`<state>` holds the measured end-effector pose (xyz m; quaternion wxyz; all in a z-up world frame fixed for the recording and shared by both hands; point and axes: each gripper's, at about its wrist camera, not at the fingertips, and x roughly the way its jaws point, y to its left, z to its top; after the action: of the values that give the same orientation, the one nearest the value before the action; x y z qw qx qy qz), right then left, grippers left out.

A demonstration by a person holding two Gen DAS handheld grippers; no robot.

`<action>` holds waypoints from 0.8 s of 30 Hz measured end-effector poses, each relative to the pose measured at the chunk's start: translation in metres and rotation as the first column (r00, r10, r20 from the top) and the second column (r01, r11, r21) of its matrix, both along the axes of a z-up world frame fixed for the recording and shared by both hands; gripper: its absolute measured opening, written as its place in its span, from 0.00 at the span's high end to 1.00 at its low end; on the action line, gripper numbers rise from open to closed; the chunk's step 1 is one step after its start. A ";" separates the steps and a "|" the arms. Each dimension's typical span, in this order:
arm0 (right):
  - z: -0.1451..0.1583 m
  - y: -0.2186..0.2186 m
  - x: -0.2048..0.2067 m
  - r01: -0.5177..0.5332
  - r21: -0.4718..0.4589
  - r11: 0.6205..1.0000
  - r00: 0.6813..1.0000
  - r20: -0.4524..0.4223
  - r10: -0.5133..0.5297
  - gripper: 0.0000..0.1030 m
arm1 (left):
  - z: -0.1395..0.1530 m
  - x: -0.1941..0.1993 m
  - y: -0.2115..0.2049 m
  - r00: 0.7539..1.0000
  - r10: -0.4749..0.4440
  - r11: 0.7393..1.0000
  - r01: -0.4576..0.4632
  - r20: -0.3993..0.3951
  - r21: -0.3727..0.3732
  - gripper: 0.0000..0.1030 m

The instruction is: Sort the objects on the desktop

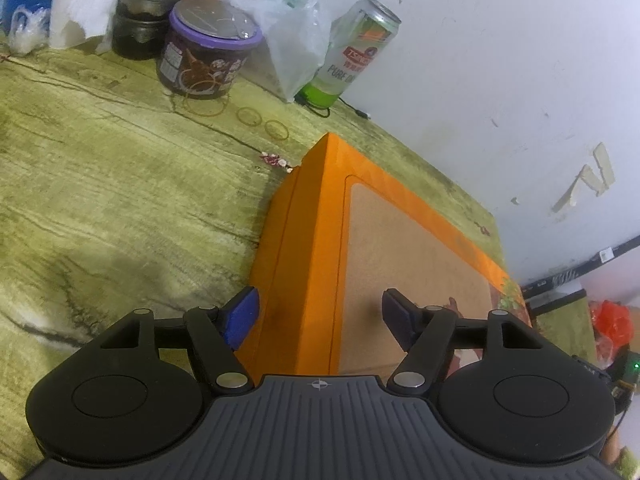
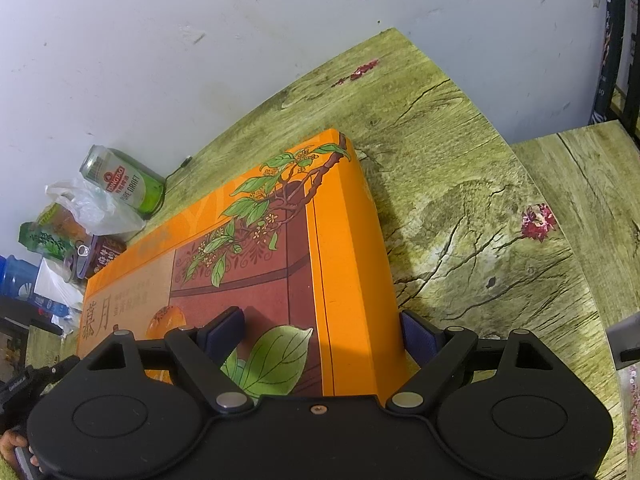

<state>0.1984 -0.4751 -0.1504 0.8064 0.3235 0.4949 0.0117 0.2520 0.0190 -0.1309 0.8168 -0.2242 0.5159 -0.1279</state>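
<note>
A flat orange gift box (image 1: 316, 240) with a leaf and fruit print lies on the wood-grain table (image 1: 100, 200). My left gripper (image 1: 320, 316) straddles the box's left long edge: the blue left pad (image 1: 242, 318) stands beside the side wall and the other finger hovers over the beige top, with gaps showing. My right gripper (image 2: 320, 334) straddles the right long edge of the box (image 2: 340, 264): one finger is over the printed top, the other right next to the orange side wall. Both stand open, and neither presses on the box.
At the back by the white wall stand a green beer can (image 1: 352, 52), a purple-lidded cup (image 1: 204, 56), a dark jar (image 1: 144, 12), a clear plastic bag (image 1: 288, 40) and white tissue (image 1: 80, 4). Rubber bands (image 1: 262, 122) lie nearby. The table edge (image 2: 516, 148) drops beside a second surface.
</note>
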 end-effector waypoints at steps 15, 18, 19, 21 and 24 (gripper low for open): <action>-0.001 0.001 -0.001 0.010 0.007 1.000 1.000 0.002 -0.010 0.20 | 0.008 -0.019 0.004 1.000 -0.021 1.000 0.020 -0.023 -0.023 0.41; -0.001 0.001 -0.002 0.009 0.005 1.000 1.000 0.004 -0.009 0.19 | 0.009 -0.021 0.004 0.999 -0.026 0.999 0.026 -0.024 -0.023 0.42; -0.001 0.001 -0.002 0.009 0.005 1.000 1.000 0.005 -0.009 0.20 | 0.009 -0.022 0.004 0.999 -0.029 0.999 0.028 -0.023 -0.021 0.42; -0.002 0.001 -0.002 0.009 0.003 1.000 1.000 0.006 -0.009 0.19 | 0.009 -0.023 0.004 0.999 -0.031 0.999 0.031 -0.023 -0.021 0.42; -0.001 0.002 -0.002 0.008 -0.002 1.000 1.000 0.006 -0.008 0.19 | 0.008 -0.024 0.005 0.999 -0.029 0.999 0.028 -0.025 -0.023 0.42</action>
<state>0.1961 -0.4732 -0.1519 0.8081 0.3249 0.4913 0.0090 0.2279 0.0239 -0.1226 0.8058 -0.2278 0.5277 -0.1427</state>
